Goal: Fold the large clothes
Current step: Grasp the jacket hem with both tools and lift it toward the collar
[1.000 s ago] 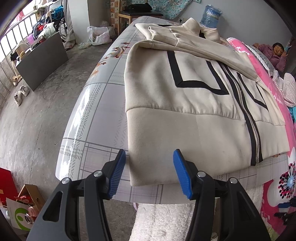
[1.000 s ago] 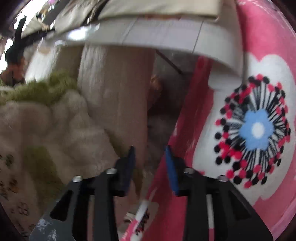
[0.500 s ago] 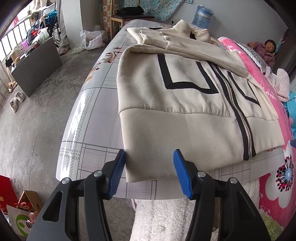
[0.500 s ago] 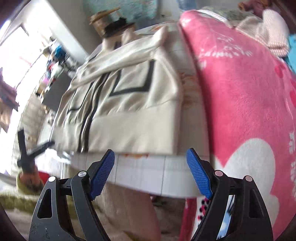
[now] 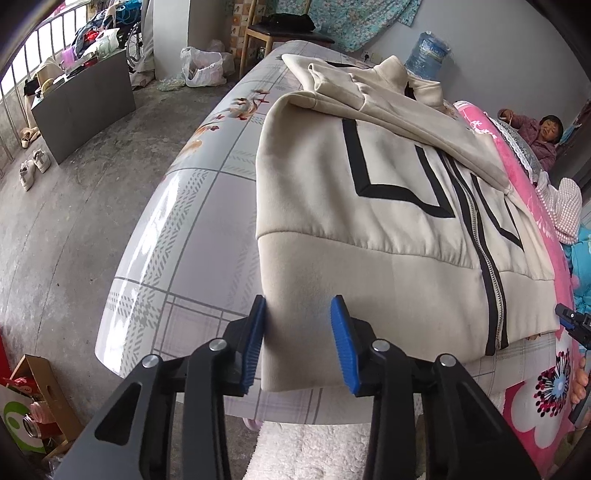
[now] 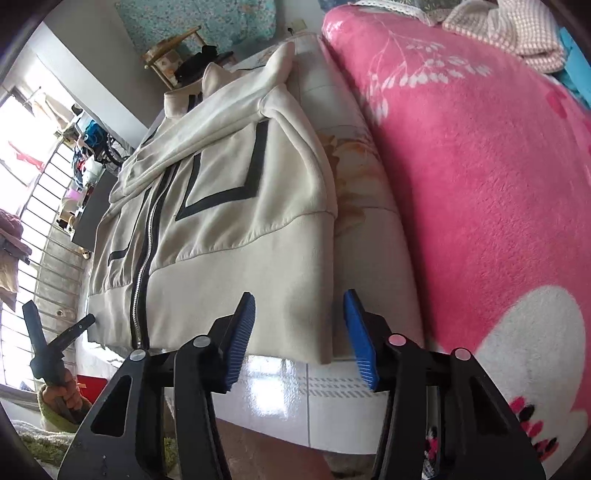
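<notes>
Left gripper [image 5: 298, 341]: blue pads straddle the near left corner of the cream jacket's [image 5: 369, 206] hem band. Jaws have just been closing and stand fairly narrow; the hem lies between them, the left pad at the cloth's edge, but whether the pads actually press the fabric I cannot tell.

Right gripper [image 6: 300, 332]: over the opposite hem corner. Jaws have also just been closing — the corner sits in the gap, nearer the left pad, with a clear strip of sheet showing beside the right pad. Not gripping.

Jacket [image 6: 221, 206]: lies flat, zipper up, on the bed's glossy plaid sheet [image 5: 177, 229], sleeves folded across the chest, collar at the far end, hem at the near edge of the bed. Black stripe trim either side of the zip.

Surroundings:
- pink flowered blanket [image 6: 480, 166] just beside the jacket on its right side (it rises higher than the sheet there); a checked cloth [image 6: 517, 33] further along it.
- white fleecy fabric [image 5: 314, 454] below the bed edge, under the left gripper.
- bare concrete floor [image 5: 66, 240] to the left, with shoes [image 5: 33, 168], a grey cabinet [image 5: 85, 99], a plastic bag [image 5: 201, 68] and a cardboard box [image 5: 33, 406].
- wooden chair [image 5: 266, 37] and water bottle [image 5: 428, 55] beyond the bed's far end.
- a person [image 5: 535, 136] in a purple coat at the far right.

Nothing lies on the hem between the two grippers.
</notes>
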Tool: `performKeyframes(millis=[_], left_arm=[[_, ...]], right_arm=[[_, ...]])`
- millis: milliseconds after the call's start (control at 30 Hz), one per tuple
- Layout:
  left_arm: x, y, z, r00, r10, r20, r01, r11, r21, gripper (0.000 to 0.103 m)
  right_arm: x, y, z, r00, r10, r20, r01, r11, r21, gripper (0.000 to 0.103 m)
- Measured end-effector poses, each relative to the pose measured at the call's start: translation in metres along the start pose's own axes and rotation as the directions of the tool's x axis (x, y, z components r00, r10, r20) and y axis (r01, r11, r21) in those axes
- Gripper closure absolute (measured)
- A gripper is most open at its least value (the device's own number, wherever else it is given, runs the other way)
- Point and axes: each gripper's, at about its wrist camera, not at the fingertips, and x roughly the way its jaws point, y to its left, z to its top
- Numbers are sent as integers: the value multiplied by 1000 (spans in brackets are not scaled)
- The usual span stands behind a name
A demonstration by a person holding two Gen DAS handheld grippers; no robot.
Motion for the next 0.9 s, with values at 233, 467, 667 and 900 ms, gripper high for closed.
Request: performKeyframes(millis=[233, 467, 667, 900], left_arm=[[-11, 0, 1, 998, 0, 70, 0, 1000, -2, 98], [-72, -13, 4, 974, -35, 226, 10, 994, 110, 99], [-104, 4, -12, 977, -63, 203, 44, 994, 96, 99], [-81, 22, -36, 994, -59, 95, 57, 998, 30, 98]], right_arm=[[0, 12, -9, 999, -33, 13, 34, 999, -37, 100], [-60, 35, -10, 988, 7, 151, 8, 995, -98, 101], [-90, 31, -44, 988, 64, 142, -58, 997, -43, 101], [-59, 24, -68, 995, 86, 48, -88, 995, 38, 100]])
